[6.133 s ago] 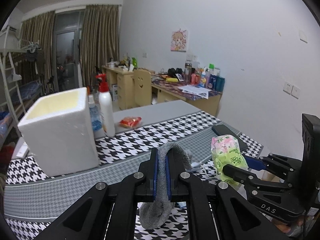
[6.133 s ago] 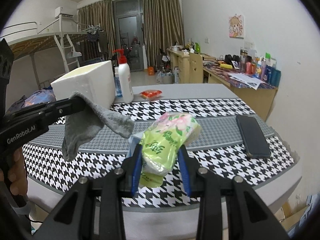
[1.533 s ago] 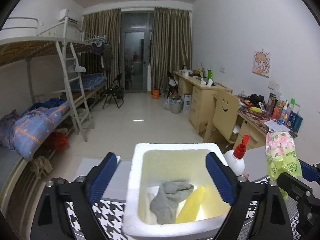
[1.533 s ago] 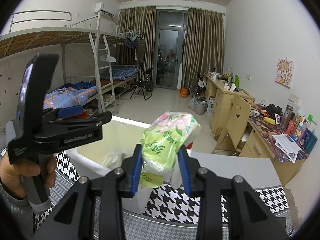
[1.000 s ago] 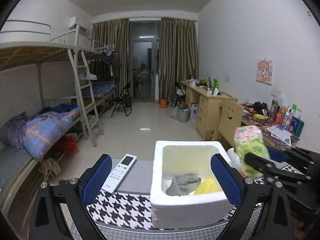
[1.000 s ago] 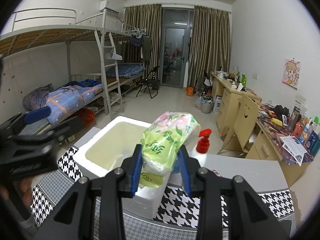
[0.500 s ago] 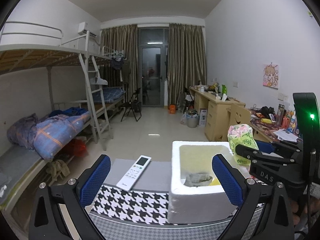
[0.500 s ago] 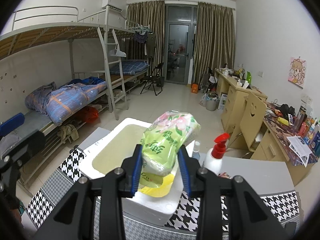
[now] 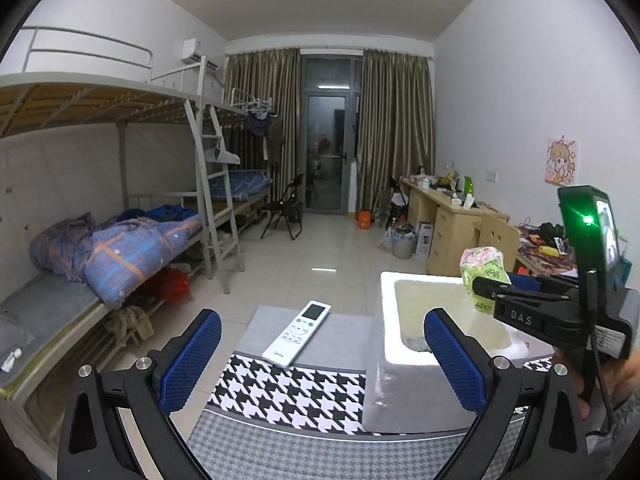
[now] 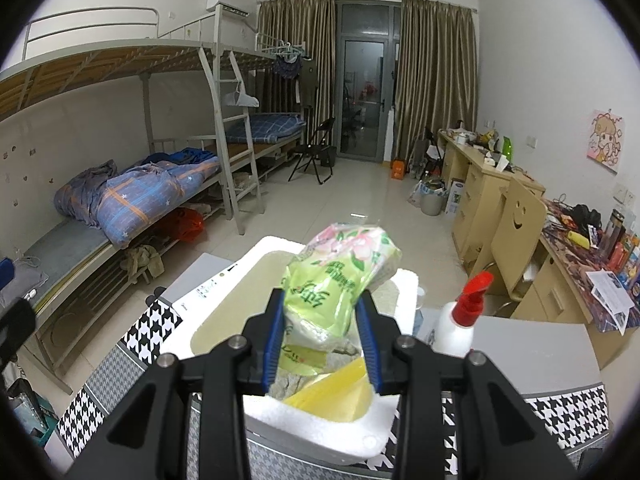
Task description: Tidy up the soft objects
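Your right gripper (image 10: 322,338) pinches the tissue pack (image 10: 340,276) above the foam box (image 10: 280,416); lower and release next. Your left gripper (image 9: 316,356) is spread, empty.

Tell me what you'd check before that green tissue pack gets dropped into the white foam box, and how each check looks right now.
1. Pack gripped firmly: ok. The right gripper has both blue pads pressed on the tissue pack.
2. Pack over the opening: ok. It hangs above the inside of the foam box, not over the rim.
3. Room inside the box: ok. A grey sock and a yellow item lie at the bottom, with space left.
4. Other gripper clear of the box: ok. The left gripper is open, empty and off to the side.
5. Spray bottle out of the way: ok. It stands beside the box, outside it.
6. Whether the pack will land flat: cannot tell.
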`<state>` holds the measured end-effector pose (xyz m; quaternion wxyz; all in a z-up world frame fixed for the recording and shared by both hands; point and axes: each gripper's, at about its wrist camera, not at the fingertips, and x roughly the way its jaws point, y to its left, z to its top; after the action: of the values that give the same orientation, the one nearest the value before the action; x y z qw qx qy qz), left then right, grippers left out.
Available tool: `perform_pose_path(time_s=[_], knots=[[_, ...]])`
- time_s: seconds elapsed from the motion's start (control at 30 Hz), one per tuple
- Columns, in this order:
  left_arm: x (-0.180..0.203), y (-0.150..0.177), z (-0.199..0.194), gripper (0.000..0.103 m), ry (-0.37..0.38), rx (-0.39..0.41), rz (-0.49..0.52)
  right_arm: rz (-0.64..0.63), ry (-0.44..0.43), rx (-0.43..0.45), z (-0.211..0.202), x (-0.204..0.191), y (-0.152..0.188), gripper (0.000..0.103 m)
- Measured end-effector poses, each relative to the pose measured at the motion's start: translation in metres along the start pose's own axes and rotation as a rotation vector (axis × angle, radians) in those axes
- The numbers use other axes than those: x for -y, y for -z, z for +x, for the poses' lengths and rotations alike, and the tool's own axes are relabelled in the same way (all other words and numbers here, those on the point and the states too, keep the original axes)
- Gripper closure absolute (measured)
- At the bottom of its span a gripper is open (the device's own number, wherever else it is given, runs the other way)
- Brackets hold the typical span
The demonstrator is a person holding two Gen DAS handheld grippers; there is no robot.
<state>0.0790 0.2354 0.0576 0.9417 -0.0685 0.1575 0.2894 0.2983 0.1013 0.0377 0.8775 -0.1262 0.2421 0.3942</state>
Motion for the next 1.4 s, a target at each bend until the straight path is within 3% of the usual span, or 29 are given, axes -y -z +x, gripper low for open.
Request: perform_pose_path(time_s=[0.1,0.17,0.27,0.6,0.87,1.4], knots=[[-0.001,0.002,-0.005,0.001,-0.003,0.002,-0.008,0.004,-0.011,-0.007,0.005,0.000,0.000,0.053],[-0.004,0.005,-0.007,0.001,-0.003,0.001,-0.015,0.001,-0.012,-0.007,0.009,0.001,0.001,0.039],[-0.008,0.008,-0.008,0.001,-0.002,-0.003,-0.031,0.003,0.009,-0.006,0.011,0.001,0.001,0.030],[-0.005,0.015,-0.015,0.001,0.009,-0.005,-0.023,-0.009,-0.010,0.013,-0.014,-0.001,0.004,0.029],[-0.003,0.017,-0.033,0.001,0.024,0.003,-0.030,-0.011,-0.021,0.057,-0.046,-0.007,0.015,0.018],[0.011,0.030,-0.057,0.001,0.039,0.005,-0.012,0.007,-0.027,0.111,-0.091,-0.002,0.040,0.017]])
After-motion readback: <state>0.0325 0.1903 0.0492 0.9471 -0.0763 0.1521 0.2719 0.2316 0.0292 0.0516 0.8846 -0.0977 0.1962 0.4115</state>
